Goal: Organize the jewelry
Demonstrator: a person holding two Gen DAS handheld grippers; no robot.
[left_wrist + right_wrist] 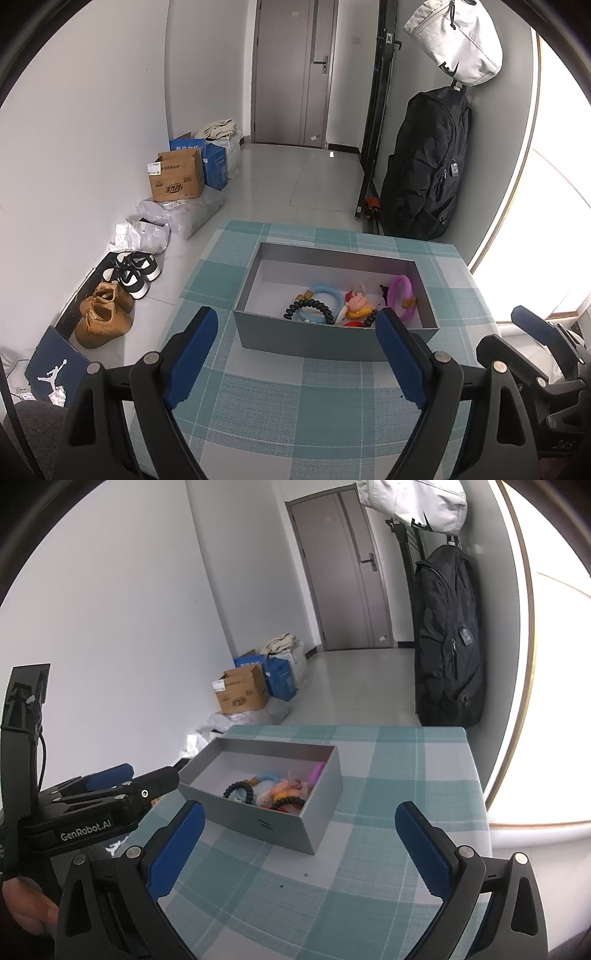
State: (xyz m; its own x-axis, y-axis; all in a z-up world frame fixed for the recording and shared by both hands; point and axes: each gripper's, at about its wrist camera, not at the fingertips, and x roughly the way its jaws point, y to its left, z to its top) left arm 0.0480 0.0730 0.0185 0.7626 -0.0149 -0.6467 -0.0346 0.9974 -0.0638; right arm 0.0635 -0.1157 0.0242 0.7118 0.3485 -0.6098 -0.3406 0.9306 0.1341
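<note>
A grey open box (255, 273) stands on the teal checked tablecloth (295, 398); it also shows in the right wrist view (280, 823). Inside lie a black bead bracelet (310, 308), a light blue ring (332, 295), a purple ring (400, 295), a pink toy charm (356, 302) and other small pieces, bunched at the box's right end. My left gripper (295, 325) is open and empty, just before the box's near wall. My right gripper (301, 821) is open and empty, near the box's right corner. The left gripper's body (110, 790) shows in the right wrist view.
The table's left edge drops to a floor with shoes (107, 314), cardboard boxes (177, 177) and bags. A black backpack (424, 162) hangs beyond the table's far right corner. A bright window (554, 221) is on the right. A door (291, 74) is at the far end.
</note>
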